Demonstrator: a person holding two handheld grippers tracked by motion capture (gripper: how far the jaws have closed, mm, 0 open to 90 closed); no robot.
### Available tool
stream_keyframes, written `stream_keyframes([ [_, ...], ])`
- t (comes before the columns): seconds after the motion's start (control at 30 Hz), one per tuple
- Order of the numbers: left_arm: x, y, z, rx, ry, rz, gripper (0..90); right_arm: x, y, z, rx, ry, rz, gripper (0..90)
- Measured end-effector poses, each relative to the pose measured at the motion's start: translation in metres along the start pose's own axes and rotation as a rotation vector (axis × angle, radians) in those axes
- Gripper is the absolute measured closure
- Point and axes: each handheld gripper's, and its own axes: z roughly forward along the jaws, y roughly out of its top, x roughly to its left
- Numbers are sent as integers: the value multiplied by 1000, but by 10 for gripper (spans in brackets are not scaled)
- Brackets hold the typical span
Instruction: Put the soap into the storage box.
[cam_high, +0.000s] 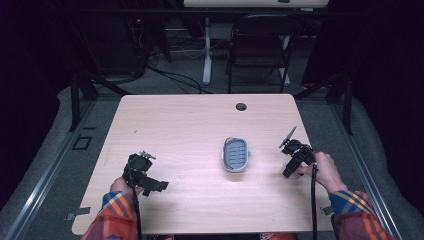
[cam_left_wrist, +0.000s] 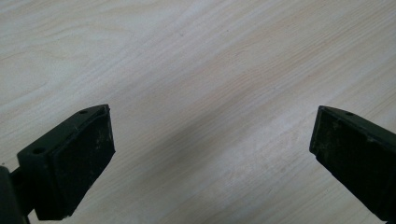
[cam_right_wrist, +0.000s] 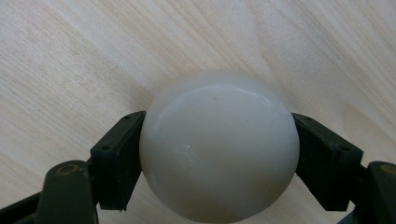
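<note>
From the high view we see the tabletop (cam_high: 200, 125) evenly lit from above while the room around it sinks into near black, and the whole picture is soft and slightly grainy. In the 2 gripper views the wood is bright and washed out, with a diffuse shadow between the left tongs (cam_left_wrist: 210, 135) and faint sheen on the white ball (cam_right_wrist: 219, 144), whose near edge blurs.

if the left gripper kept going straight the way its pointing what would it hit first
Most likely the bare wooden table. In the left gripper view the left gripper has its jaws wide apart with nothing between them, and only tabletop lies ahead. How steeply it points down is hard to judge, so the contact spot is uncertain.
</note>
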Motion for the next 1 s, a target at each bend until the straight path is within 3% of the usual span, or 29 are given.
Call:
stream_keyframes([
  [0.17,0,0,0,2,0,2,0,-1,0,-1,8,-2,0,236],
  [0.2,0,0,0,3,0,2,0,1,-1,2,-22,2,24,236],
  [0.37,0,0,0,2,-1,3,0,0,0,-5,16,-1,-1,237],
  [0.4,0,0,0,4,-1,3,0,-1,0,-6,3,-8,-12,237],
  [0.43,0,0,0,3,-1,2,0,1,-1,-6,-15,3,14,237],
  [0.5,0,0,0,5,-1,3,0,1,0,-8,-15,-5,-17,237],
  [0.53,0,0,0,5,-1,2,0,3,-1,-7,-31,0,8,237],
  [0.63,0,0,0,4,-1,3,0,3,2,-10,10,-3,-29,237],
  [0.67,0,0,0,4,0,3,0,6,0,-7,-25,0,-2,237],
  [0.77,0,0,0,3,0,2,0,6,2,-10,-1,0,-20,237],
  [0.83,0,0,0,4,0,3,0,9,2,-6,-52,0,3,237],
  [0.9,0,0,0,4,0,3,0,9,6,-9,-12,-5,-29,237],
  [1.0,0,0,0,6,-1,2,0,13,10,-11,-12,-7,-37,238],
])
